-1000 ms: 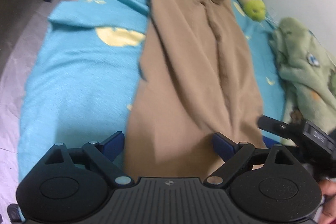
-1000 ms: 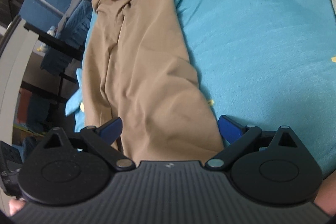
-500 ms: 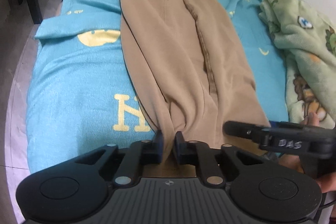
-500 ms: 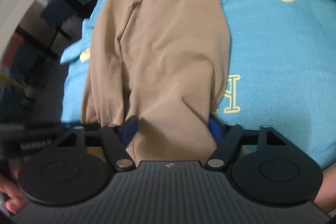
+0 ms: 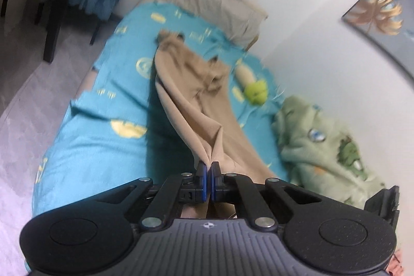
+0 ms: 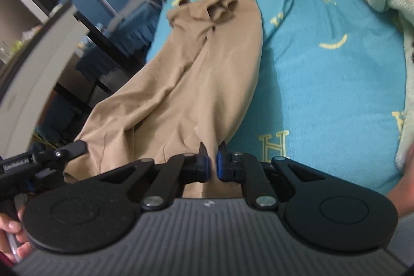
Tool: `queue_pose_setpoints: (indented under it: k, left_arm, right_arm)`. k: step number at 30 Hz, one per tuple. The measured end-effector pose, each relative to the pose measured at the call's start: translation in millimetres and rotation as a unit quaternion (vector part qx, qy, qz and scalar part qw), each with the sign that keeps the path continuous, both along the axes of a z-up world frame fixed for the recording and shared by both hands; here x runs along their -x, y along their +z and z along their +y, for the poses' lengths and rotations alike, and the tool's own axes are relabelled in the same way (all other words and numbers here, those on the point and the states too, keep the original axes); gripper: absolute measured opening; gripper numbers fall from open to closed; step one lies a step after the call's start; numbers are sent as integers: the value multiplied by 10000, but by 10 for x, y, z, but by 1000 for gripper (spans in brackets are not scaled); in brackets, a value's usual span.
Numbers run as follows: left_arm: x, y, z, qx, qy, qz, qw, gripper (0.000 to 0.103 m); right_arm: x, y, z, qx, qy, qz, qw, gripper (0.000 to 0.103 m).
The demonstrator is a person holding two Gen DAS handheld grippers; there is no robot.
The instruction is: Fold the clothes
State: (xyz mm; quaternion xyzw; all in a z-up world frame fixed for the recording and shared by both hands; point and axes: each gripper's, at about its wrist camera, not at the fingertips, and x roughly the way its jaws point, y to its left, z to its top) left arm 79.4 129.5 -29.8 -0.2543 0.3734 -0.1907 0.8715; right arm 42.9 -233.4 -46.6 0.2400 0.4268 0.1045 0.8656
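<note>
Left gripper [image 5: 208,167]: jaws pinched on trousers [image 5: 207,105] hem, lifted off the bed. Right gripper [image 6: 212,159]: jaws clamped on the hem's other corner. Hand [image 6: 11,234]: on the left gripper's handle.

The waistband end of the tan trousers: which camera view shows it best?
The right wrist view: the waistband end of the tan trousers lies flat and fairly sharp on the blue bedsheet. In the left wrist view it is farther off and blurred.

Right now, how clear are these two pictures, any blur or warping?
Left wrist view: motion blur smears the tan trousers and blue bedsheet; fisheye curves the wall. Right wrist view: sharper on the trousers, but blurred at the left edge and bowed by the fisheye lens.
</note>
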Motion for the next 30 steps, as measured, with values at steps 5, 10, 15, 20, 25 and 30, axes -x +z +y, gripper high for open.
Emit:
queue_pose_setpoints:
  k: [5, 10, 15, 20, 25, 30]
  left_arm:
    - [303, 259, -30, 103, -67, -236, 9996, 3]
    - [849, 560, -6, 399, -165, -573, 9974, 3]
    - [1265, 793, -88, 344, -286, -894, 9950, 3]
    - [1156, 885, -239, 0, -185, -1133, 9934, 3]
    - [571, 820, -384, -401, 17, -1161, 9924, 3]
    - [-259, 494, -440, -753, 278, -1100, 9907, 3]
  right_arm:
    - [209, 269, -138, -280, -129, -281, 9991, 9]
    - [624, 544, -340, -509, -136, -611, 9967, 9]
    - [992, 785, -530, -737, -129, -901, 9931, 9]
    - [831, 846, -553, -669, -142, -986, 9928, 9]
    - [268, 760, -515, -559, -195, -898, 9942, 9]
    - [-475, 519, -445, -332, -185, -712, 9967, 9]
